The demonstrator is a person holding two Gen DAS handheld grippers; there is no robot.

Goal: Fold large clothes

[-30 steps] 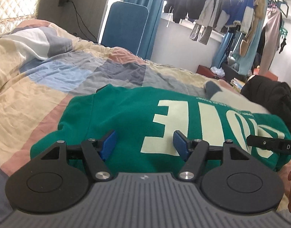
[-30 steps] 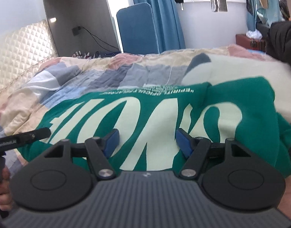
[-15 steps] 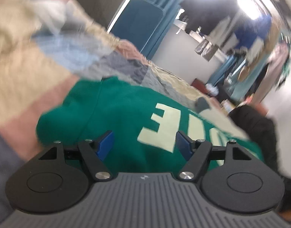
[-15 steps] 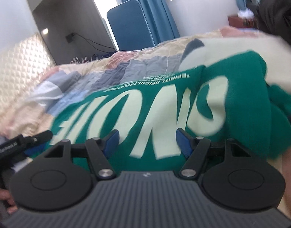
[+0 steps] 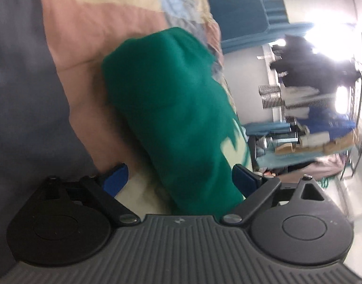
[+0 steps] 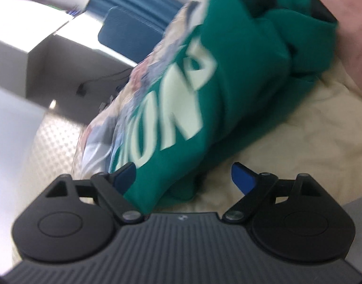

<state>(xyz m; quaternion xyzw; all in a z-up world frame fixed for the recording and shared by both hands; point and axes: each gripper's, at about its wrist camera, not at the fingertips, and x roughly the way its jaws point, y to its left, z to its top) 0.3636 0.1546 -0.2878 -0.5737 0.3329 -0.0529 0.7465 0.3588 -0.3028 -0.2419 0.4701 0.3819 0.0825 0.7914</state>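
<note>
A patchwork quilt point(image 5: 86, 35) in pink, cream and grey-blue is covering the bed. Toward 2 o'clock in the left wrist view, bright daylight is flooding past hanging clothes point(image 5: 306, 71). In the right wrist view a blue panel point(image 6: 131, 33) is standing at 11 o'clock, and a quilted headboard point(image 6: 55, 142) is showing at 9 o'clock.

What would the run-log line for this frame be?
stage: folding | green sweatshirt on quilt | left gripper: open, straddling it | right gripper: open | views: blurred, rolled
</note>
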